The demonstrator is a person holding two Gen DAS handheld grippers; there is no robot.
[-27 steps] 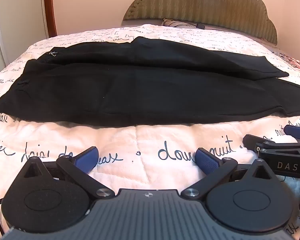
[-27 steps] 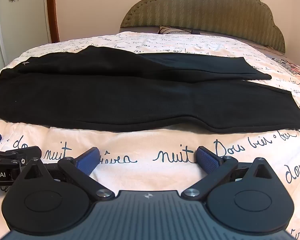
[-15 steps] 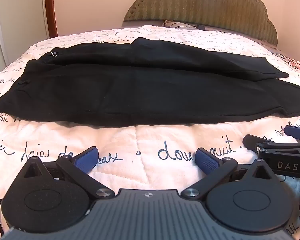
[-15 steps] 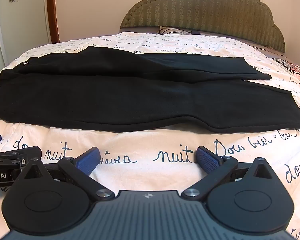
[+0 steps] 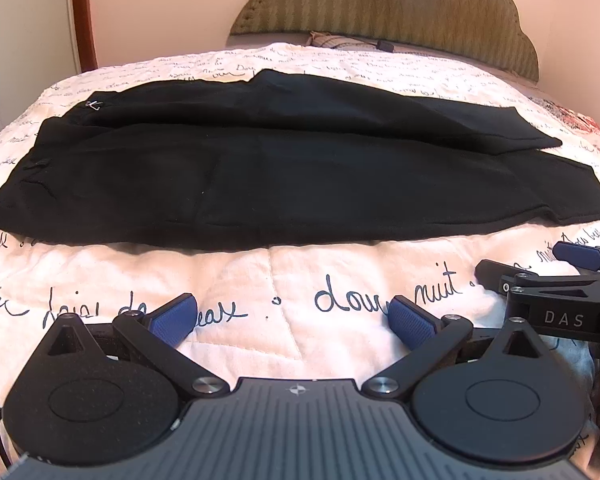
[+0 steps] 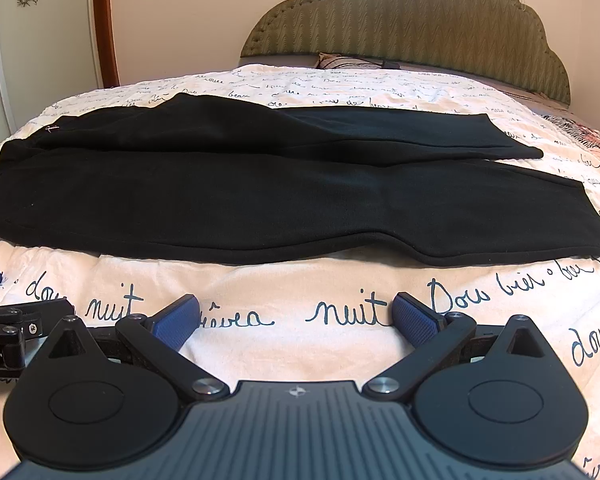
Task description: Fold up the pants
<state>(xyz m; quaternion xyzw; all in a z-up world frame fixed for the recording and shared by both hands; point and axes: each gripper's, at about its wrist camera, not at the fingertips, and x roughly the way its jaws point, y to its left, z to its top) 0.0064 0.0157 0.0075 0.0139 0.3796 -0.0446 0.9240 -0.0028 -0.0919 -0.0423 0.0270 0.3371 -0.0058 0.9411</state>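
Observation:
Black pants (image 5: 284, 168) lie flat across the bed, waist at the left, both legs stretching right; the far leg partly overlaps the near one. The right wrist view shows the same pants (image 6: 284, 196). My left gripper (image 5: 292, 320) hovers open over the quilt, short of the pants' near edge, nothing between its blue pads. My right gripper (image 6: 294, 318) is likewise open and empty, just before the near hem. In the left wrist view the right gripper (image 5: 572, 276) shows from the side at the right edge.
A white quilt (image 5: 300, 280) printed with black script covers the bed. A green padded headboard (image 6: 412, 20) and a pillow (image 6: 348, 60) are at the far end. A wooden door frame (image 6: 104, 20) stands at the back left. A patterned cloth (image 6: 596, 140) lies at the bed's right edge.

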